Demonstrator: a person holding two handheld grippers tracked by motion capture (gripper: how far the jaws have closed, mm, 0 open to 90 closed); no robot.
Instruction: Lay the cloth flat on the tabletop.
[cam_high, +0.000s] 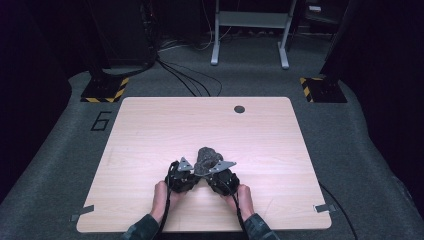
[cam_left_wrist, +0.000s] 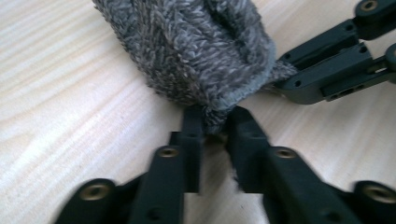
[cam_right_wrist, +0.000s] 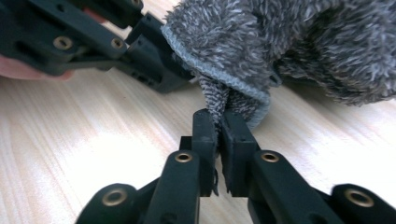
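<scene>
A fuzzy grey cloth (cam_high: 208, 157) lies bunched on the wooden table (cam_high: 150, 130), just ahead of both hands. My left gripper (cam_high: 196, 173) comes at it from the left and is shut on its near hem; in the left gripper view the black jaws pinch the grey cloth (cam_left_wrist: 205, 51) at my left gripper (cam_left_wrist: 215, 122). My right gripper (cam_high: 204, 175) comes from the right and is shut on the same near edge; in the right gripper view a fold of the cloth (cam_right_wrist: 289, 42) is squeezed between the jaws at my right gripper (cam_right_wrist: 218, 122). The two grippers almost touch.
A round cable hole (cam_high: 239, 109) sits near the table's far edge. Tape tabs mark the front corners, left (cam_high: 82, 212) and right (cam_high: 323, 207). Beyond the table are cables on the floor, a metal stand (cam_high: 250, 30) and hazard-striped bases (cam_high: 104, 90).
</scene>
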